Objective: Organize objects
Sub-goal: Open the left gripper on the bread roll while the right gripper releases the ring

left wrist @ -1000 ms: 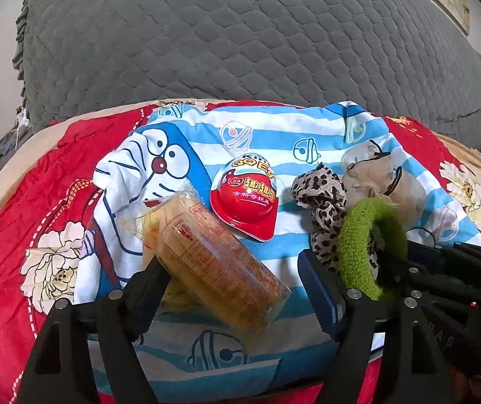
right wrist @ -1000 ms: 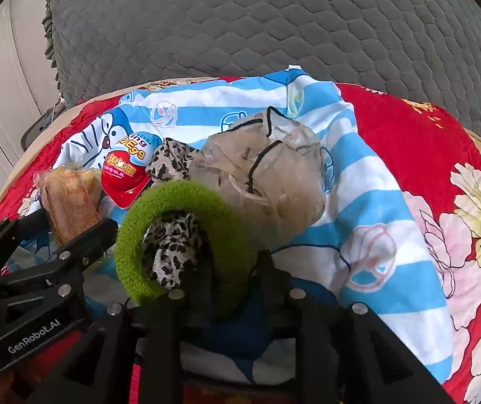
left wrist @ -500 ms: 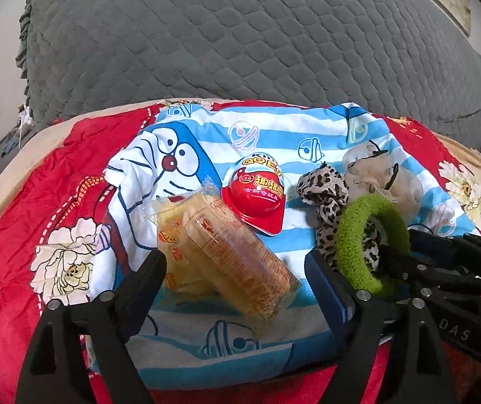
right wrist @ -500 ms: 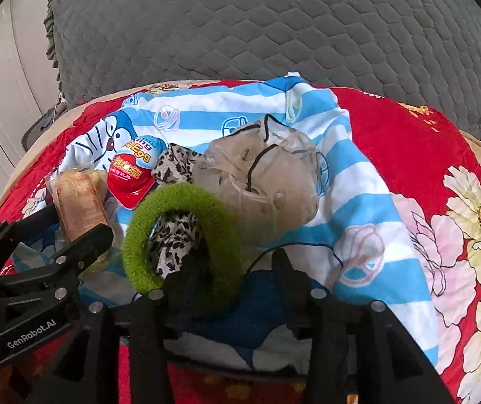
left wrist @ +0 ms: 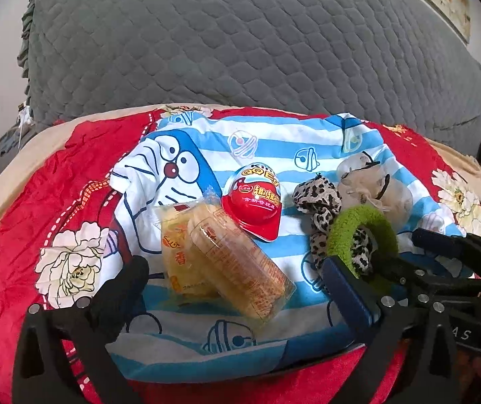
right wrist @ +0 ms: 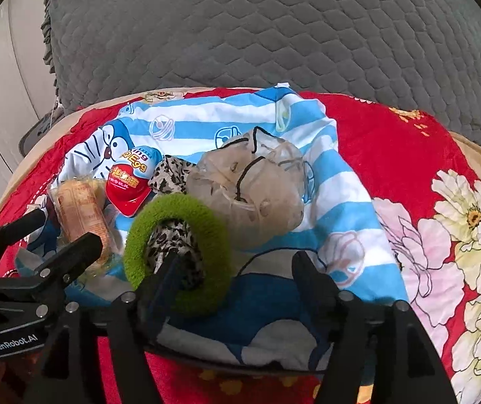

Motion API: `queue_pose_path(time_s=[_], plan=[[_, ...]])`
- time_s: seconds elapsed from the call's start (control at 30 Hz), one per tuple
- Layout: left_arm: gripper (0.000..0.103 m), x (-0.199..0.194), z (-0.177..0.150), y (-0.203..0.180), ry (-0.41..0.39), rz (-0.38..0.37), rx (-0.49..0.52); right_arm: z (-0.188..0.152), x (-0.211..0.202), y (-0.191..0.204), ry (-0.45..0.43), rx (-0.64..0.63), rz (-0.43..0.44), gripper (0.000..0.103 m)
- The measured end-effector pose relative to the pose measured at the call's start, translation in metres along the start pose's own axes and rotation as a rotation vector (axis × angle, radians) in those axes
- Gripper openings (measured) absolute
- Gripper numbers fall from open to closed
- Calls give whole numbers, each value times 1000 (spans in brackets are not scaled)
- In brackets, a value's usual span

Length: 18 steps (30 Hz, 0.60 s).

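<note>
On a blue-striped Doraemon cloth (left wrist: 267,134) (right wrist: 206,124) lie two wrapped yellow snack packs (left wrist: 227,262) (right wrist: 80,215), a red toy egg (left wrist: 255,205) (right wrist: 129,181), a leopard-print scrunchie (left wrist: 318,202) (right wrist: 169,175), a beige mesh scrunchie (left wrist: 375,192) (right wrist: 250,195) and a green fuzzy hair tie (left wrist: 361,235) (right wrist: 180,252). My left gripper (left wrist: 237,286) is open, its fingers astride the near end of the snack packs. My right gripper (right wrist: 233,269) is open; the green hair tie hangs looped over its left finger (right wrist: 163,276).
A red floral bedspread (left wrist: 55,202) (right wrist: 425,202) lies under the cloth. A grey quilted pillow (left wrist: 240,40) (right wrist: 274,27) stands behind. Each gripper shows in the other's view, the right (left wrist: 442,269) beside the left (right wrist: 31,269).
Both grippers have drawn back toward me. The right gripper's fingers have opened wider; the green hair tie now hangs on its left finger only. The snack packs lie still.
</note>
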<state>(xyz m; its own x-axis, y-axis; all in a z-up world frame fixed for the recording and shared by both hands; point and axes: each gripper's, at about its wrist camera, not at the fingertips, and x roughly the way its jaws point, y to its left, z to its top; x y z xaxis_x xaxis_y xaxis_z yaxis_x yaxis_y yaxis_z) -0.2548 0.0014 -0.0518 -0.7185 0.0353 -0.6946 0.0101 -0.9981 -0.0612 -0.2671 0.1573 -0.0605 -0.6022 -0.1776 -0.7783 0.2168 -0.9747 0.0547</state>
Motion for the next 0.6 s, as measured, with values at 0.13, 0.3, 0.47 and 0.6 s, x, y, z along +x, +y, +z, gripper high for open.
queue_pose_path(time_s=[0.13,0.3,0.47,0.6], plan=[[103,0,0,1,6,0,-4,0,-1,1,-1,1,-1,68],[103,-2,-1,3,8,-3,-7,1,-4,-1,-10,6,-1,71],[103,-3,-1,8,12,1,-27,1,-6,-3,-16,11,-13,74],[103,-5,-1,13,12,2,-44,0,-7,-4,-18,14,-13,78]])
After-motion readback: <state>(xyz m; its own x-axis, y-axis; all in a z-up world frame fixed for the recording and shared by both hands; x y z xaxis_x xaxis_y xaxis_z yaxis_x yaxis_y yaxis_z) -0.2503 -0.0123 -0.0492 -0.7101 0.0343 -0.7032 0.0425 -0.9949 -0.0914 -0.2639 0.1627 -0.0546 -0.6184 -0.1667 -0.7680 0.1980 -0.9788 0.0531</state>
